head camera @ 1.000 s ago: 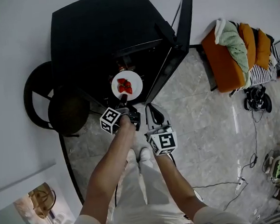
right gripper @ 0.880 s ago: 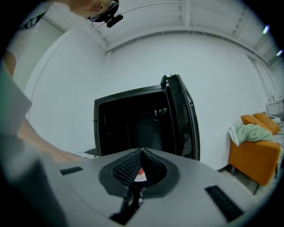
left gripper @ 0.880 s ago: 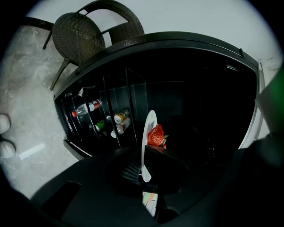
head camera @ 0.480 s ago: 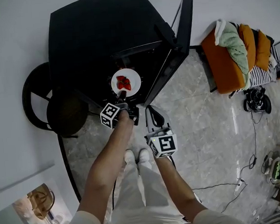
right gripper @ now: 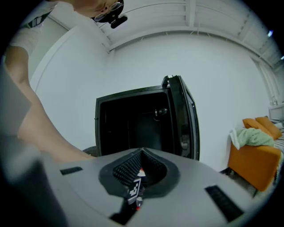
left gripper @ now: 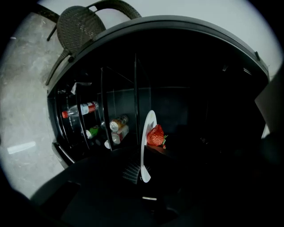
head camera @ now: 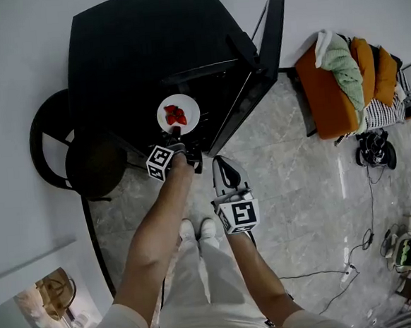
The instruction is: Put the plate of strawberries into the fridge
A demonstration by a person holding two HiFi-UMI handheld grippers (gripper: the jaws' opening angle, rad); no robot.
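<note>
The white plate (head camera: 179, 114) with red strawberries (head camera: 175, 116) hangs at the mouth of the black fridge (head camera: 147, 58), whose door (head camera: 255, 78) stands open to the right. My left gripper (head camera: 175, 132) is shut on the plate's near rim. In the left gripper view the plate (left gripper: 147, 137) shows edge-on with a strawberry (left gripper: 155, 135) on it, inside the dark fridge, and my left gripper (left gripper: 143, 170) clamps its lower rim. My right gripper (head camera: 224, 171) hangs back by the door, shut and holding nothing. In the right gripper view my right gripper (right gripper: 141, 155) faces the open fridge (right gripper: 133, 122).
Bottles (left gripper: 80, 109) and cans (left gripper: 118, 124) lie on the fridge's shelves left of the plate. A dark wicker chair (head camera: 92, 161) stands left of the fridge. An orange sofa (head camera: 333, 79) with clothes is at the right, and cables (head camera: 367, 239) lie on the marble floor.
The left gripper has carried the plate forward, deeper into the fridge opening. The right gripper has stayed about where it was.
</note>
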